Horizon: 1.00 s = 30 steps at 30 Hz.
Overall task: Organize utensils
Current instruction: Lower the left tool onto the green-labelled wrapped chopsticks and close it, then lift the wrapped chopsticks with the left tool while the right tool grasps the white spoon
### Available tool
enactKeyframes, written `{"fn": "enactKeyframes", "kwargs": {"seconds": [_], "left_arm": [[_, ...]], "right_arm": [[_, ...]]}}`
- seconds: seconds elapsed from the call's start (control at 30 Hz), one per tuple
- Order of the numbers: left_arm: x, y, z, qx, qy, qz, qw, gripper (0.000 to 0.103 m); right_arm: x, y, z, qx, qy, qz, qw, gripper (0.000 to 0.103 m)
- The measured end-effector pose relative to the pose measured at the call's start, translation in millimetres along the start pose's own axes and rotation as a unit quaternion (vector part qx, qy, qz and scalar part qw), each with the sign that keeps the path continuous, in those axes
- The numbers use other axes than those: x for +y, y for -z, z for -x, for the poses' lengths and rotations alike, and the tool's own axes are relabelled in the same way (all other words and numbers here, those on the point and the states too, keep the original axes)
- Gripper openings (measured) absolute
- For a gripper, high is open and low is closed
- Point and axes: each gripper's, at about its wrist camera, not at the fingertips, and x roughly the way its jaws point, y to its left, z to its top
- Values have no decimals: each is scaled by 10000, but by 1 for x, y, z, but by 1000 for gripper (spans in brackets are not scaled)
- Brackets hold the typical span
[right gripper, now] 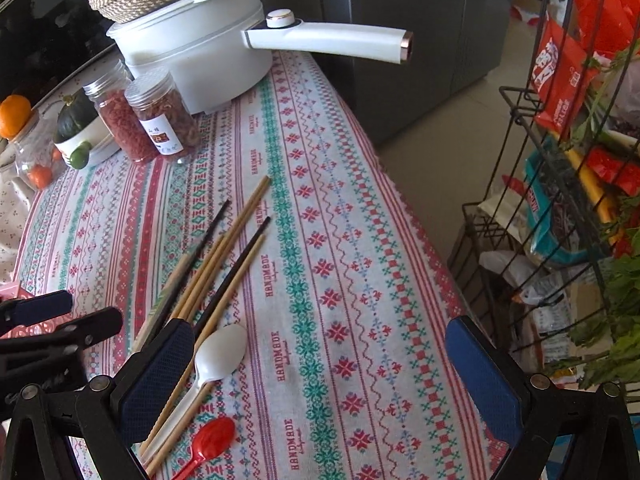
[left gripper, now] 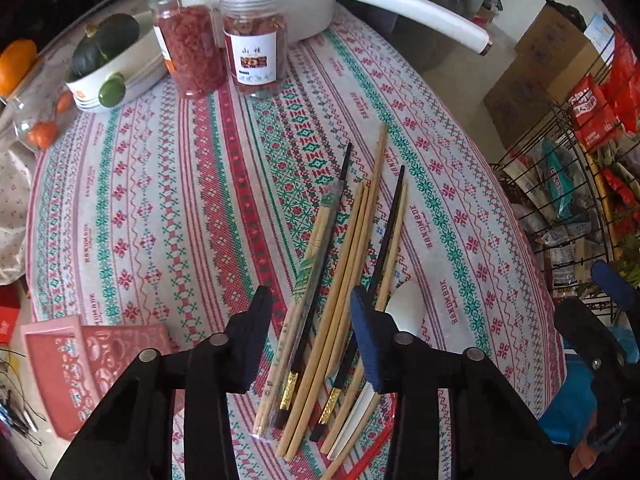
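Note:
A loose bundle of bamboo chopsticks [left gripper: 360, 232], two black chopsticks with gold bands [left gripper: 390, 224] and a plastic-wrapped pair [left gripper: 316, 248] lies on the patterned tablecloth [left gripper: 180, 200]. My left gripper [left gripper: 310, 320] hangs over their thick ends, jaws partly closed. Several sticks lie between the fingers, and a gap shows beside the left pad. A white spoon [right gripper: 222, 352] and a red spoon [right gripper: 212, 440] lie just right of the bundle. My right gripper [right gripper: 322, 364] stands wide open over bare cloth, its left finger [right gripper: 160, 372] beside the white spoon.
A white pot [right gripper: 200, 52] with a long handle, two jars of dried food [left gripper: 256, 48] and a bowl of squash [left gripper: 112, 68] stand at the far end. A pink patterned basket [left gripper: 80, 360] sits near left. A wire rack [right gripper: 560, 200] of packets stands past the table's right edge.

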Motion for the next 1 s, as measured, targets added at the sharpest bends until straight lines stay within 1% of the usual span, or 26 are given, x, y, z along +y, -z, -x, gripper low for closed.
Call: {"fn": "enactKeyframes", "kwargs": {"seconds": [0.03,0.1,0.17,0.27,0.33,0.43,0.53,0.67,0.73,0.77,0.83,0.87,0.93,0.97,1.0], "left_arm": [[1,-3,-7,70,46,38,10000,33],[2,-6,-20,175,134,63,9997,29],[3,-8,-31,254,124,98,9996,24],[5,-10,-42,329,33,149,9993,20],[7,-13,-46,291,-17,197,9994,19],[12,-16,-51,370,-101,312,9988,18],[16,-20,-55,443,-55,368,9983,18],[19,-37,-58,778,-158,131,9968,19],[16,-45,-62,850,-193,74,9962,18],[15,-47,-62,842,-194,89,9962,17],[16,-45,-59,774,-199,178,9966,11],[17,-42,-55,712,-127,217,9971,11],[20,-36,-39,431,20,212,9988,11],[22,-32,-28,257,48,190,9995,8],[24,-28,-15,84,87,174,9998,5]], "right_arm": [[1,-1,-2,42,-17,8,10000,103],[1,-2,-5,88,-37,51,9999,103],[3,-2,-7,109,-39,100,9999,103],[4,-3,-9,135,-55,136,9998,103],[4,-3,-10,154,-64,147,9998,103],[5,-3,-12,185,-59,165,9997,103],[7,-3,-15,215,-59,173,9996,103],[10,-3,-19,298,-109,162,9994,103],[13,-3,-23,367,-145,155,9991,103],[14,-3,-25,414,-162,142,9989,103],[16,-2,-32,537,-223,84,9983,103],[17,-2,-35,610,-273,34,9978,103],[19,-1,-43,787,-381,-95,9961,103],[21,-1,-47,878,-459,-145,9950,101],[23,0,-51,976,-553,-179,9935,97]]}}
